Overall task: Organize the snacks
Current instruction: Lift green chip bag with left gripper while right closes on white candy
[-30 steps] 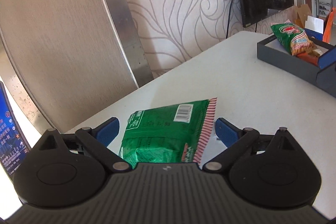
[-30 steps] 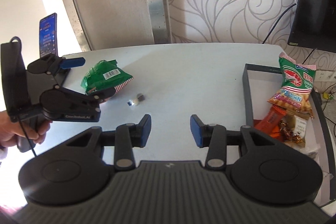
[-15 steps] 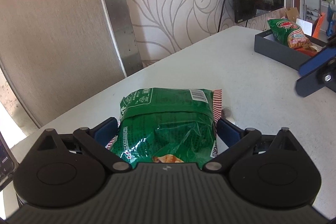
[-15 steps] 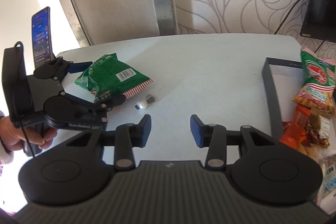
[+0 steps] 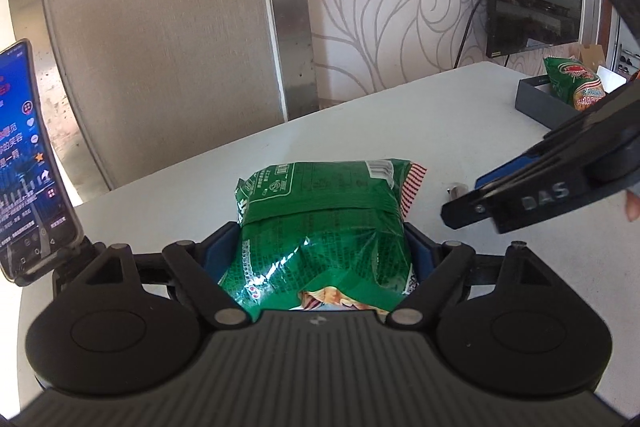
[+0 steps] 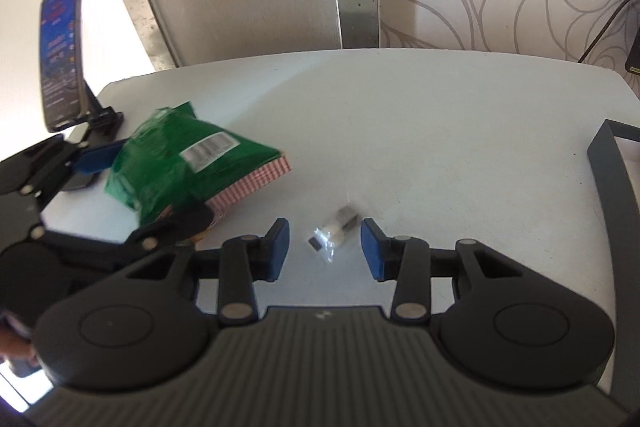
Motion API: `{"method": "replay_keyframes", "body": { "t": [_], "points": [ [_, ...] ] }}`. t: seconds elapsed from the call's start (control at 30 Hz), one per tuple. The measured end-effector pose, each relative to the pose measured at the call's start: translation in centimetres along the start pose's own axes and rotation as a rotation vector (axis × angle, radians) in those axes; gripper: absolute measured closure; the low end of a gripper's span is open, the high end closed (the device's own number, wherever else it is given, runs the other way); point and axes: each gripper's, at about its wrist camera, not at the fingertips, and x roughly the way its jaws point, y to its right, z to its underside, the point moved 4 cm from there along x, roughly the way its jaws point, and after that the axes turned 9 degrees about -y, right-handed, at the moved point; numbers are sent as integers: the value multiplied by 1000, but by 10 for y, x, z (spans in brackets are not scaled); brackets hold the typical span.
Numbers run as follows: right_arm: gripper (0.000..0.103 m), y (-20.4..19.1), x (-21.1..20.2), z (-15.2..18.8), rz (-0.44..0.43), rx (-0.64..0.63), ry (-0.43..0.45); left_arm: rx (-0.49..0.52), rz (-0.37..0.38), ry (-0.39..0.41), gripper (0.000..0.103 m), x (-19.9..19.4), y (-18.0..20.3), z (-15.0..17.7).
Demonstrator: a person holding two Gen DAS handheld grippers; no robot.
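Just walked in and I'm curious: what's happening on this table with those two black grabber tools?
A person is tidying snacks with a handheld gripper in each hand. The left gripper is closing its jaws around a green chip bag lying on the white table. The right gripper is open, with a small wrapped candy between its fingers. A dark box already holds other snacks.

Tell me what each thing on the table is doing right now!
Green snack bag: lying between the closing left tool.
Small wrapped candy: lying on the table, untouched.
Right tool: closing around the candy.
Phone: propped up, screen lit.
Dark box: open, holding snacks.
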Motion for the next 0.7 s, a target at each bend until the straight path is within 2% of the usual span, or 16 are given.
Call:
{"method": "replay_keyframes", "body": {
  "t": [0.07,0.13,0.2,0.23,0.33,0.47,0.7],
  "points": [
    [61,-3,9,-1,31,-19,-8,0,-2,-4,16,-1,-1,0],
    [66,-6,12,0,63,-62,7,0,-4,-7,15,-1,-4,0],
    [79,-5,10,0,51,-87,11,1,-1,-10,14,0,-5,0],
    [81,-5,9,0,49,-100,6,2,-2,-10,13,0,-5,0],
    [81,-1,2,4,55,-128,-12,5,-9,-10,9,4,-5,0],
    [82,10,-8,17,62,-118,-26,-2,-4,-28,9,11,-4,-1],
    [82,20,-27,38,54,-94,-33,-21,-5,-27,18,12,0,-3]
  ]
}}
